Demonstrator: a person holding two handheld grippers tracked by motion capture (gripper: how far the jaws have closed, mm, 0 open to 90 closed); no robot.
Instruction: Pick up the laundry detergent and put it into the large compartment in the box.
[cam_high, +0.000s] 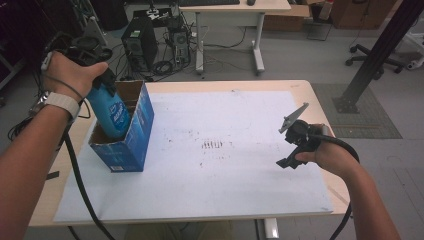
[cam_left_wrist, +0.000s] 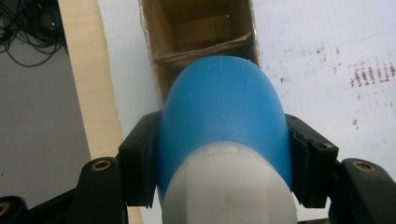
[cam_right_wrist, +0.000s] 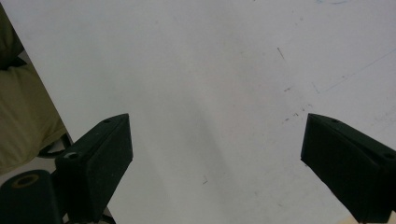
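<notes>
Blue bottle sits at about 9 o'clock on the table, lower half sunk into the open top of a blue cardboard box, upper half tilted toward 11 o'clock. In the left gripper view the bottle has a rounded blue body with a pale, whitish section nearest the camera. Past it lies the brown inside of the box, with a cardboard flap or divider across it.

Left gripper, at roughly 10 o'clock in the high view, is held in the person's left hand, which wears a pale wristband. Its jaws pinch the bottle from both sides; in the left gripper view the black pads press flat against the blue flanks. Whether the bottle's base touches the box floor cannot be told; the box wall hides it.

Right gripper is at about 3 o'clock over the white sheet, well apart from the box, held in the right hand. Grey three-cornered plate stands up on top of it. In the right gripper view the jaws are spread wide with bare white sheet between them, nothing gripped.

White sheet covers most of the wooden table; dark scuff marks sit near its centre. A black cable trails off toward 7 o'clock from the left gripper.
</notes>
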